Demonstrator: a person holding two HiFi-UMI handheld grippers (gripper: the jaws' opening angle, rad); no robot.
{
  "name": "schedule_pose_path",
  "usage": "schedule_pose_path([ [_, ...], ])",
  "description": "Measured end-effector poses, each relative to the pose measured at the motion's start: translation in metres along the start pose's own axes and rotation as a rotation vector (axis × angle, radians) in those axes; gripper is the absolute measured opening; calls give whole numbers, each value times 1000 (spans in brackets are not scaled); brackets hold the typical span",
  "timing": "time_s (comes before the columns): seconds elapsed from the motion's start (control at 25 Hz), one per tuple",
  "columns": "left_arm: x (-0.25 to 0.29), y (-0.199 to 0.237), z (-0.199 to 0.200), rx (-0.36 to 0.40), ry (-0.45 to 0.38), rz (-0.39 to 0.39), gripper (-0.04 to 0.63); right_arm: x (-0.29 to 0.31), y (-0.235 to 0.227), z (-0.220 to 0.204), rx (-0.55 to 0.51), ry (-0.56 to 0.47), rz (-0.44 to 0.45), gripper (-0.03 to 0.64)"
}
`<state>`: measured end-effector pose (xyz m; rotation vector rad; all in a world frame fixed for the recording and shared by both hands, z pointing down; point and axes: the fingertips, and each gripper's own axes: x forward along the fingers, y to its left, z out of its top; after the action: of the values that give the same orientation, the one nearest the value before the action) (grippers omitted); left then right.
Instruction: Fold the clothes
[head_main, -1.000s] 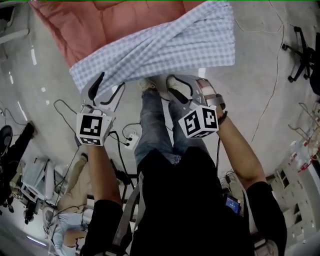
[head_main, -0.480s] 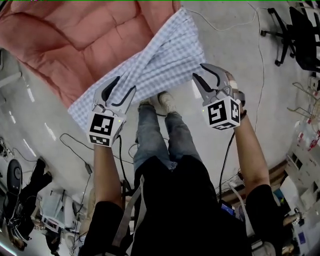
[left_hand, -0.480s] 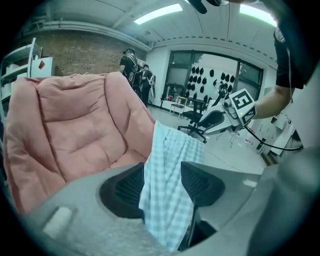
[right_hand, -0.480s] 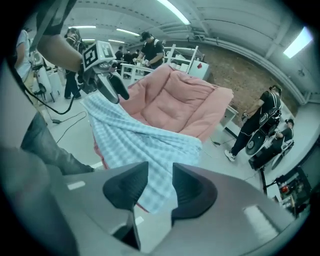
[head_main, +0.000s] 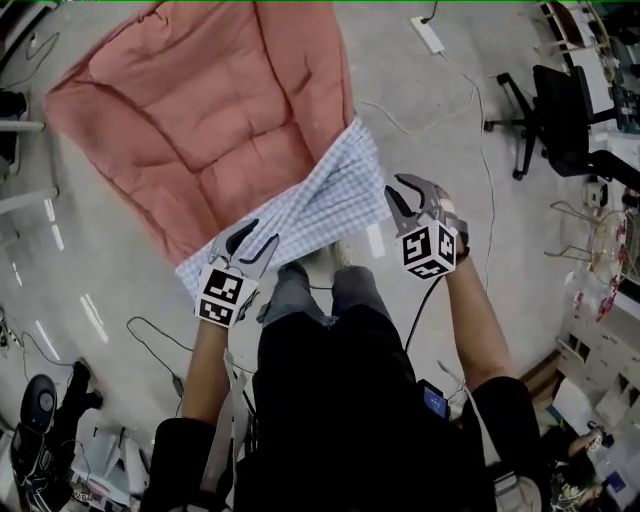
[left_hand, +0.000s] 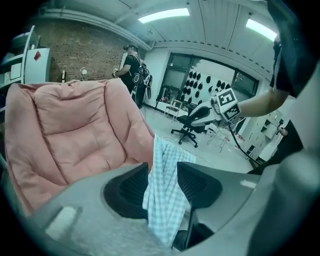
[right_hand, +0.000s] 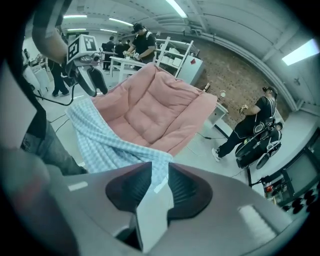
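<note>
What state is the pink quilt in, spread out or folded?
Spread out: the pink quilt lies open on the floor, the checked cloth over its near corner.

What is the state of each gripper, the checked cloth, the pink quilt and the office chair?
left gripper, fingers have just been closing, shut on the checked cloth.
right gripper, fingers have just been closing, shut on the checked cloth.
checked cloth, held up, bunched, stretched between both grippers.
pink quilt, spread out on the floor, not held.
office chair, upright, empty.
</note>
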<state>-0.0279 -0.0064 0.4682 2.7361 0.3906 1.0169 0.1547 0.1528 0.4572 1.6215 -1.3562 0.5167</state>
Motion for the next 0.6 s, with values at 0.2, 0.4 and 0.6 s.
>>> schedule_pose_path([
  [0.2, 11, -2, 17, -25, 7, 37, 190, 22, -52, 5, -36, -35, 14, 107],
  [0.4, 84, -12, 44, -112, -6, 147, 192, 81, -95, -20, -146, -99, 161, 104],
  [0.6, 120, -17, 63, -254, -13, 338, 192, 125, -115, -16, -295, -195, 385, 104],
])
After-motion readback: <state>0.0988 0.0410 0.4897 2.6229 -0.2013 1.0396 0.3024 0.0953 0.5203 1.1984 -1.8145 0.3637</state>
